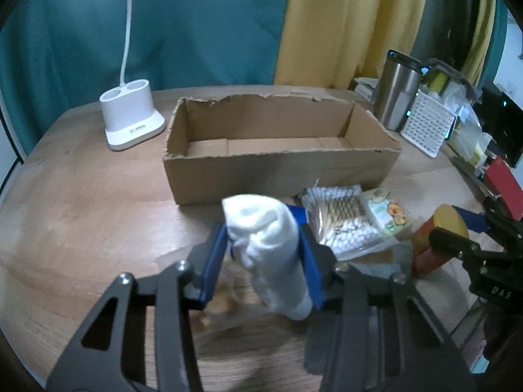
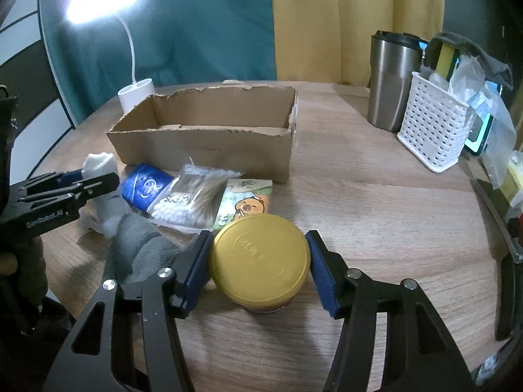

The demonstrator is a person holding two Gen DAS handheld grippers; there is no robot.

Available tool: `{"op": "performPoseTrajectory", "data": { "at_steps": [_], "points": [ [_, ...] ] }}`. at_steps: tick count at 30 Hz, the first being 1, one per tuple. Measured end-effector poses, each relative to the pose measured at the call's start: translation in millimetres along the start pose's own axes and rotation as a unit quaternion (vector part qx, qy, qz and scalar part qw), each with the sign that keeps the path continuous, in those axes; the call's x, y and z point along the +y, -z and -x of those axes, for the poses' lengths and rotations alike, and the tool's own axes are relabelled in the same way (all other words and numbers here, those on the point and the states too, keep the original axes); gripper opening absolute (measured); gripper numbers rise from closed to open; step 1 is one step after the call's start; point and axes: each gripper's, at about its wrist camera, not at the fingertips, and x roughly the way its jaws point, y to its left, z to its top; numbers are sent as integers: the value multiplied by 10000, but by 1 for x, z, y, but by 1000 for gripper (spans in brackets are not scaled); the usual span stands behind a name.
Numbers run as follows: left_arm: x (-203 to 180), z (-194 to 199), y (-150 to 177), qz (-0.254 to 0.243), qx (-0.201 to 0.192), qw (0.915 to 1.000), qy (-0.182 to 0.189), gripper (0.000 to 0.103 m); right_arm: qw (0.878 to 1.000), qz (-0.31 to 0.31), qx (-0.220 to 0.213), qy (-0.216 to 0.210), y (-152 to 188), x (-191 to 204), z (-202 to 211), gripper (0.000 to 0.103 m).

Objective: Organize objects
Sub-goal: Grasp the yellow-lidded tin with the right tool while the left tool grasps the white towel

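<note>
The left gripper [image 1: 266, 254] has its blue jaws clenched on a rolled white sock [image 1: 271, 248], held upright and lifted off the tabletop [image 1: 81, 202], just in front of the cardboard box [image 1: 278, 170]. Seen from the right wrist, its black body reads "GenRobot.AI".

The right gripper [image 2: 260, 268] has its jaws spread on either side of a jar with a gold lid [image 2: 260, 261]; the left pad seems to touch the lid and the right pad stands just clear of it. The lid bears embossed writing too faint to read.

Just beyond the jar lie a tissue packet [image 2: 246, 204] printed with a cartoon animal, a clear bag of cotton swabs [image 2: 193, 199], a blue pouch [image 2: 145, 187] with a white emblem, and a grey cloth [image 2: 140, 248].

The open box holds nothing visible. Toward the far left edge stands a white lamp base [image 1: 130, 119]. Toward the far right edge stand a steel tumbler [image 2: 390, 81] and a white perforated basket [image 2: 431, 130] stuffed with a sponge and plastic bags.
</note>
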Motion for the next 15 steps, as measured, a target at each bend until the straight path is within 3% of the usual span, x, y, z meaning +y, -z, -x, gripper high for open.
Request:
{"op": "performPoseTrajectory", "data": {
  "at_steps": [15],
  "points": [
    [-1,15,-17,20,-238,9994,238,40,9995,46,-309,84,-23,-3,17,60]
  ]
}}
